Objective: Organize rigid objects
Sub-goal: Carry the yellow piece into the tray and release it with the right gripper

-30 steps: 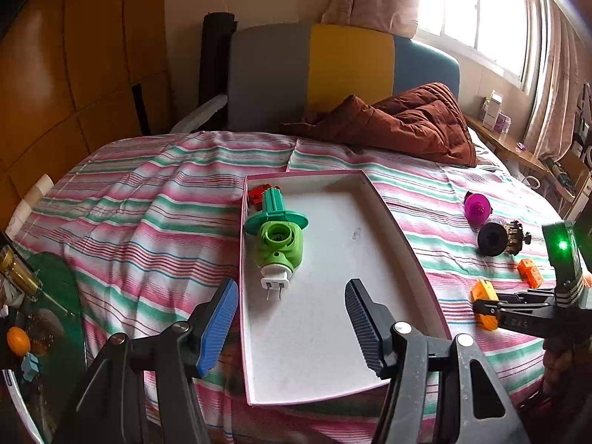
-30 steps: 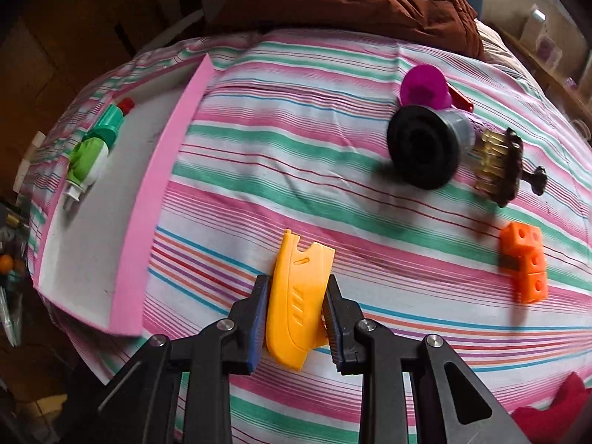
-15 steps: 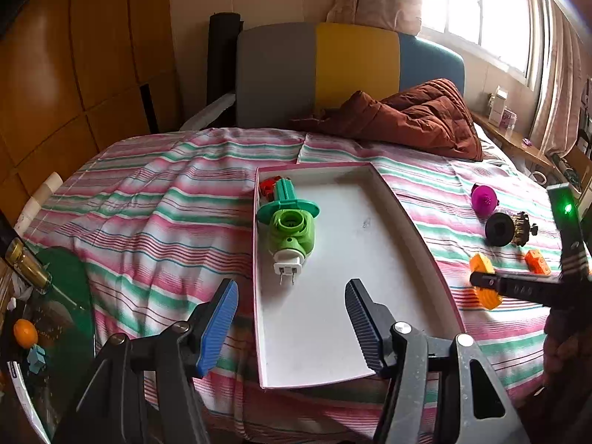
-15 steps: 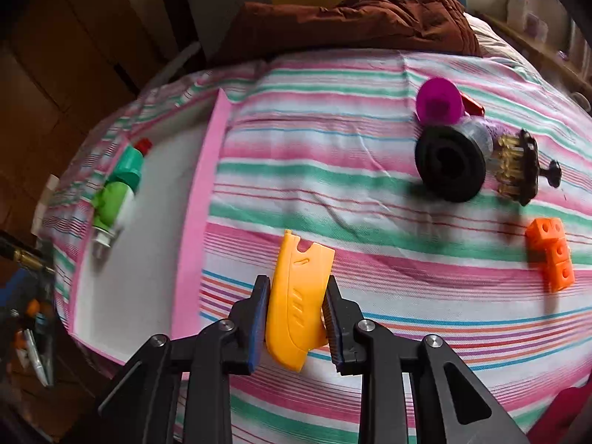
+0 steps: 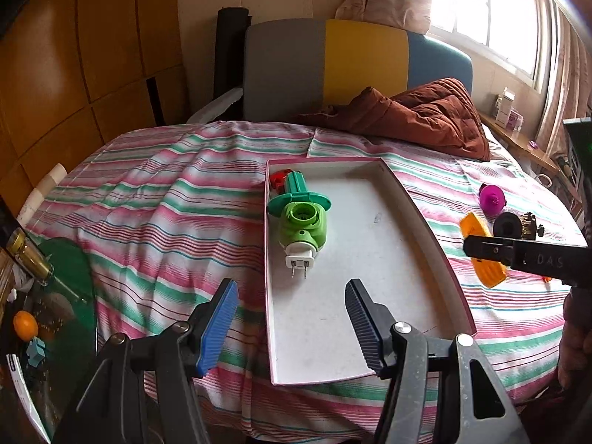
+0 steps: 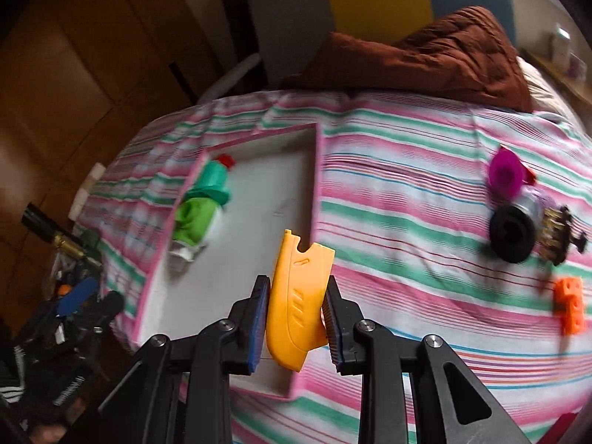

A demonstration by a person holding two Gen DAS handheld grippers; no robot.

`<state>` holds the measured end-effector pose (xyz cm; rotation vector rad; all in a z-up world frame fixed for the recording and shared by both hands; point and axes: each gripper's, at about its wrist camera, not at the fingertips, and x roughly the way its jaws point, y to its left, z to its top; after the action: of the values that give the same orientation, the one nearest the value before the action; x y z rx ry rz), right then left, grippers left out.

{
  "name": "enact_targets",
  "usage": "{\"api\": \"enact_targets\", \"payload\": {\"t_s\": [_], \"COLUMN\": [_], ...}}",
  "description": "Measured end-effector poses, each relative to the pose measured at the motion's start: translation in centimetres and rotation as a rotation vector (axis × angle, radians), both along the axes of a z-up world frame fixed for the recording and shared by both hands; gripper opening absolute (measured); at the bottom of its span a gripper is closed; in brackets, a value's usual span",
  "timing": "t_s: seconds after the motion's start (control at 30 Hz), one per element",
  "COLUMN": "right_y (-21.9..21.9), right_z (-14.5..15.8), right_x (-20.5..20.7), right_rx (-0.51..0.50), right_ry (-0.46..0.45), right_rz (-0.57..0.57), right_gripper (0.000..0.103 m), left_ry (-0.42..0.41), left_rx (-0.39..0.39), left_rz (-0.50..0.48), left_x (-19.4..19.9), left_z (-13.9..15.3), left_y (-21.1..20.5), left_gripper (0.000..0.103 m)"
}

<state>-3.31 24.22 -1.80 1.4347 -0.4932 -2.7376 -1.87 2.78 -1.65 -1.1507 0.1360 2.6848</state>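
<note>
My right gripper [image 6: 296,314] is shut on an orange plastic scraper [image 6: 298,292] and holds it in the air over the right rim of the pink tray [image 6: 316,185]. From the left wrist view the scraper [image 5: 481,255] hangs just right of the tray [image 5: 425,222]. The tray holds a green plug-in device [image 5: 303,225] and a small red piece [image 5: 276,179] at its far left. My left gripper [image 5: 290,318] is open and empty over the tray's near end.
On the striped bedspread to the right lie a magenta cup [image 6: 505,174], a black round part with a brass-toothed piece [image 6: 514,233] and an orange block [image 6: 569,303]. A brown quilt [image 5: 425,118] lies at the back. A glass side table [image 5: 44,314] stands left.
My right gripper has lifted the orange scraper off the bedspread and carried it left, up to the tray's right rim. My left gripper has drawn back slightly and stays open.
</note>
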Motion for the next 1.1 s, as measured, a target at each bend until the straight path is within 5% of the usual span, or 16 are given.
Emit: {"api": "enact_targets", "payload": {"t_s": [0.03, 0.07, 0.47, 0.77, 1.1], "right_y": [-0.6, -1.3, -9.8, -13.9, -12.4], "right_z": [0.0, -0.1, -3.5, -5.7, -5.7], "right_x": [-0.3, -0.5, -4.4, -7.6, -6.2], "right_rx": [-0.005, -0.013, -0.068, -0.071, -0.134], "right_ry": [-0.002, -0.003, -0.130, -0.188, -0.166], "right_rz": [0.018, 0.151, 0.349, 0.359, 0.349], "right_gripper": [0.028, 0.028, 0.028, 0.029, 0.030], "left_ry": [-0.003, -0.004, -0.010, -0.028, -0.035], "left_rx": [0.001, 0.001, -0.001, 0.001, 0.009], "left_rz": [0.001, 0.003, 0.135, 0.176, 0.168], "left_x": [-0.1, -0.1, -0.4, -0.8, -0.8], "left_z": [-0.1, -0.1, -1.0, -1.6, -1.8], "left_y": [-0.1, -0.1, -4.0, -5.3, -4.9], "left_gripper": [0.061, 0.061, 0.061, 0.061, 0.061]}}
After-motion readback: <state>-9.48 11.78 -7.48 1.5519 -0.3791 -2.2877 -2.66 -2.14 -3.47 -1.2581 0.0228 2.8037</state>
